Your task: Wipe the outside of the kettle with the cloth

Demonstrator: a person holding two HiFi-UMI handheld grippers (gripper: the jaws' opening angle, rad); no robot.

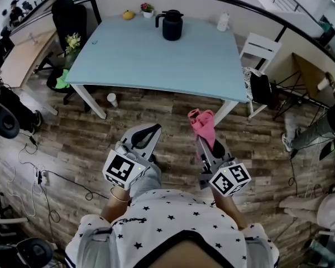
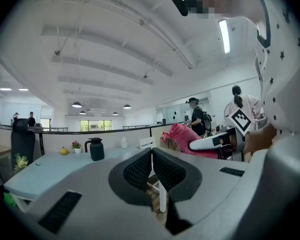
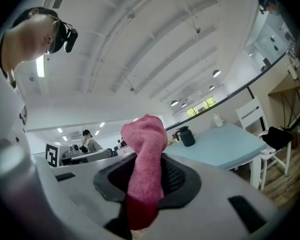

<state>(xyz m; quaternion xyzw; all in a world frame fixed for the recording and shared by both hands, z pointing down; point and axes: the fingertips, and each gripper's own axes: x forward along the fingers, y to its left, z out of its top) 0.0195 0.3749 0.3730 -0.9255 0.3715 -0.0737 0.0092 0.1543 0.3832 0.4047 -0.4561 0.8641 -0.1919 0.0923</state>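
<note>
Kettle point(image 1: 172, 25), black and upright, at twelve o'clock of the head view, near the far edge of the pale blue table point(image 1: 156, 60), touched by nothing, well apart from both grippers. At its ten o'clock a small flower pot point(image 1: 147, 8) and a yellow object point(image 1: 128, 15); at its three o'clock a white bottle point(image 1: 223, 21).

Left gripper point(image 1: 151, 130) low in the view toward seven o'clock, over the wooden floor point(image 1: 167, 102), short of the table; pads pressed together tip to tip, nothing pinched between.

Right gripper point(image 1: 207, 141) toward five o'clock, just beside the left, clamped on the pink cloth point(image 1: 202, 121). Cloth bunched, standing up past the fingertips toward the table, its lower end squeezed between the black ribbed pads point(image 3: 172, 179). Along the right jaws, kettle small and distant at three o'clock of the cloth's top.

White chair point(image 1: 259, 49) at three o'clock of the table; paper cup point(image 1: 112, 100) on the floor by the near left table leg.
</note>
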